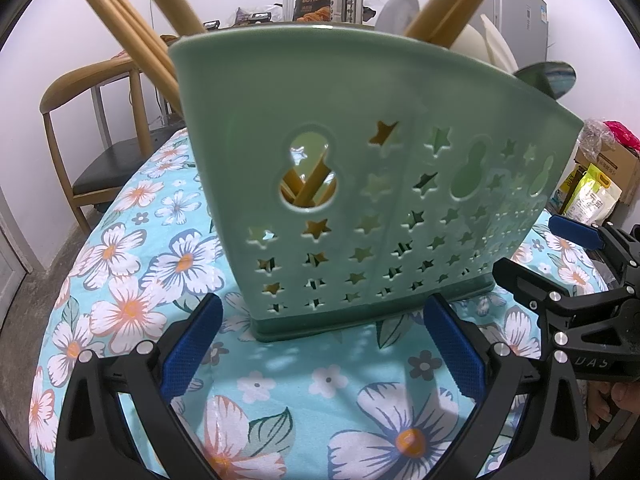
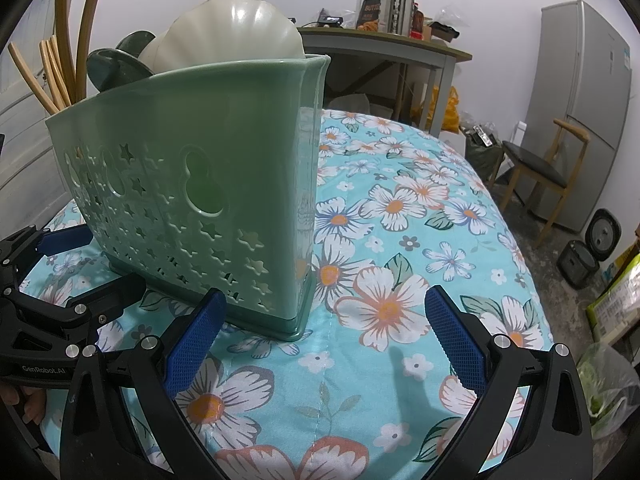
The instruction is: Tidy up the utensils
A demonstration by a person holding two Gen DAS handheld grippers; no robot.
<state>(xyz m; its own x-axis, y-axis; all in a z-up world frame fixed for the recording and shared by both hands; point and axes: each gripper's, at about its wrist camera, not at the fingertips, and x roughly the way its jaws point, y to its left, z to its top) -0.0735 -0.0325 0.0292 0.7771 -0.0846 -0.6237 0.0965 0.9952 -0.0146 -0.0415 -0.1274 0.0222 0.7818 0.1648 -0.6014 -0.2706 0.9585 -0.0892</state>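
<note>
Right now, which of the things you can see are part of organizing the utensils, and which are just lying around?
Part of the job:
green utensil caddy
wooden chopsticks
white spoons
dark green spoon
left gripper and right gripper, both open and empty

Just lying about:
wooden chair
refrigerator
snack bag
metal canister

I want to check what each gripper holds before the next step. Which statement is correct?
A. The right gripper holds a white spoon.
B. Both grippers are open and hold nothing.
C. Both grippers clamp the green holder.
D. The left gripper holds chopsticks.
B: the left gripper and the right gripper both have their blue pads spread apart over the floral cloth, in front of the green holder, with nothing between them.
</note>
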